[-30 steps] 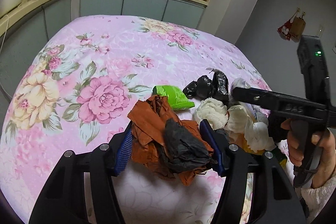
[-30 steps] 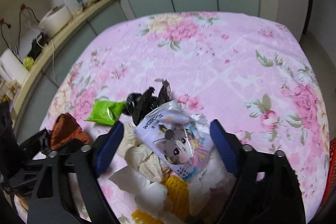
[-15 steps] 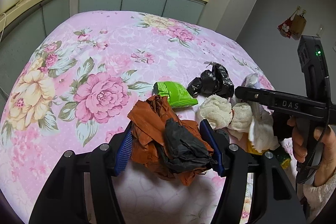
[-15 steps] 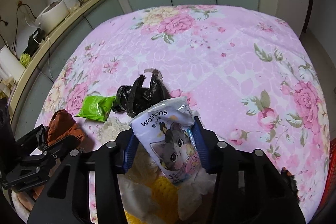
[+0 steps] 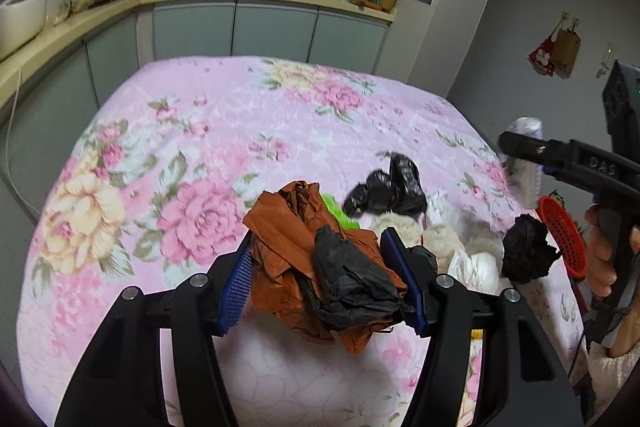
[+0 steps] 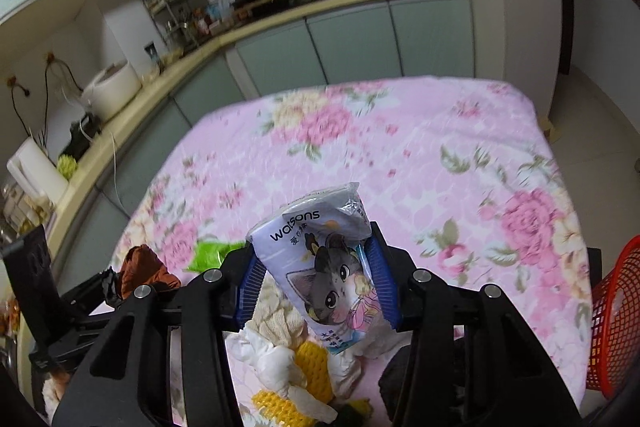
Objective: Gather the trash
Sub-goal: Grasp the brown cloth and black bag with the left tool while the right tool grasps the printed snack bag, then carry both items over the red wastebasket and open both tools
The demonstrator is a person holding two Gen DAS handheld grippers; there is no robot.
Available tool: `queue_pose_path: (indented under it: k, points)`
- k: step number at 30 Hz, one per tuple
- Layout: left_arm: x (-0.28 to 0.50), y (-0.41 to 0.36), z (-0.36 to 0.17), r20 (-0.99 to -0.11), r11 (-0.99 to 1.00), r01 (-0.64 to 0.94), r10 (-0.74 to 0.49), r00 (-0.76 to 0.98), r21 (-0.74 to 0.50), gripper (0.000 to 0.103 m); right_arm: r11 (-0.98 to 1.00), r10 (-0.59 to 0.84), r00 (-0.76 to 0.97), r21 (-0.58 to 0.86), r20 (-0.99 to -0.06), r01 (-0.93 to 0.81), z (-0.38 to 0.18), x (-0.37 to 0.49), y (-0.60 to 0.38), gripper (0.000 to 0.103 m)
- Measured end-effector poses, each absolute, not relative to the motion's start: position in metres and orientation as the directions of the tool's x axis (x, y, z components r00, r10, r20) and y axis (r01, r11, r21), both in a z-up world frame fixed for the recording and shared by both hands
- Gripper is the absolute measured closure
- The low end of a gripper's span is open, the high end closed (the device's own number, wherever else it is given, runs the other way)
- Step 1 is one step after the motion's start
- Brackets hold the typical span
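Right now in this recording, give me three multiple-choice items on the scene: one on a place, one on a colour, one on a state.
1. Where is the red mesh basket?
A. at the table's right edge
B. on the counter
C. in the left tool

2. What colour is the crumpled paper wad in the left tool?
A. green
B. rust-brown
C. white

3. How does the right tool stand?
A. open over the table
B. shut on nothing
C. shut on the cat-printed wipes pack

Answers: 1 A, it sits beside the floral tablecloth. 2 B, brown shows between the pads. 3 C, both pads press the pack.
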State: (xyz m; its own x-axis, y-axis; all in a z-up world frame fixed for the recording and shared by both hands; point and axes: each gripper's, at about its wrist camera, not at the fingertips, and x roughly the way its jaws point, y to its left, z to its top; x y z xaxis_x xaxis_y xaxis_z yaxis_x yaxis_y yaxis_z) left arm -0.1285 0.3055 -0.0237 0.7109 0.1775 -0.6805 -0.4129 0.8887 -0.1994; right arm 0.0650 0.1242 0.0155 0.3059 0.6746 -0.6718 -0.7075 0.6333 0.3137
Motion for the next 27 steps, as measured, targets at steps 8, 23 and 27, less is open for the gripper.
queue_pose_path:
  k: [8,23,27]
  points:
    - [-0.109,0.305,0.003,-0.647,0.904,-0.402,0.219,0.73,-0.148,0.044,0.663,0.684,0.371,0.322,-0.628,-0.676,0.033,0.075,0.097,0.056]
    - [-0.045,0.268,0.029,-0.618,0.945,-0.295,0.148,0.772,-0.142,0.044,0.747,0.649,0.503,0.353,-0.572,-0.563,0.045,0.102,0.023,0.056]
    - [-0.024,0.242,0.036,-0.612,0.963,-0.239,0.114,0.783,-0.127,0.044,0.779,0.621,0.545,0.365,-0.563,-0.511,0.043,0.11,-0.007,0.056]
